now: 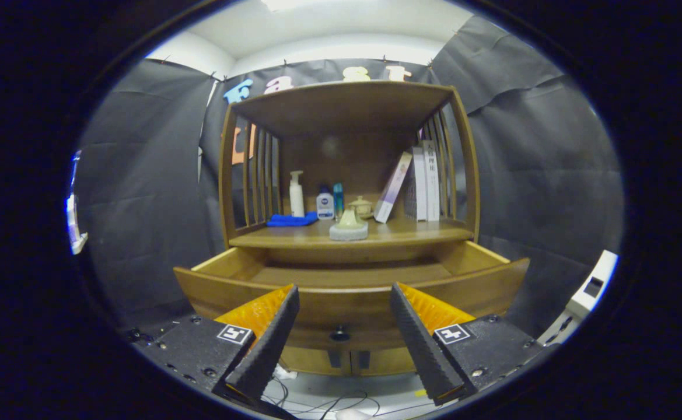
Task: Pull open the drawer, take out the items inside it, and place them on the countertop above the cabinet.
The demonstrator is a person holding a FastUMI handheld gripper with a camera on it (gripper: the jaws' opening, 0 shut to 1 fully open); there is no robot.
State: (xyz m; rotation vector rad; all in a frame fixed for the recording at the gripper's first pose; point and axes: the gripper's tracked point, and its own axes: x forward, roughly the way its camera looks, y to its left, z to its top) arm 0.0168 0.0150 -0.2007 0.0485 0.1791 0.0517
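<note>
Right now, low in the frame, my gripper (345, 297) is released, its two dark fingers (270, 344) spread wide and grasping nothing. Between and just beyond them, across the lower middle, the wooden drawer (349, 291) stands pulled open, its dark knob (339, 335) showing in the gap between my fingers. What I can see of the drawer floor is bare wood. Above it, at frame center, the countertop (411, 234) carries a grey-based brush (349, 226) near the front edge, a blue cloth (291, 220) to its left, a white pump bottle (297, 195), smaller bottles (325, 205) and leaning books (416, 184) toward the right.
</note>
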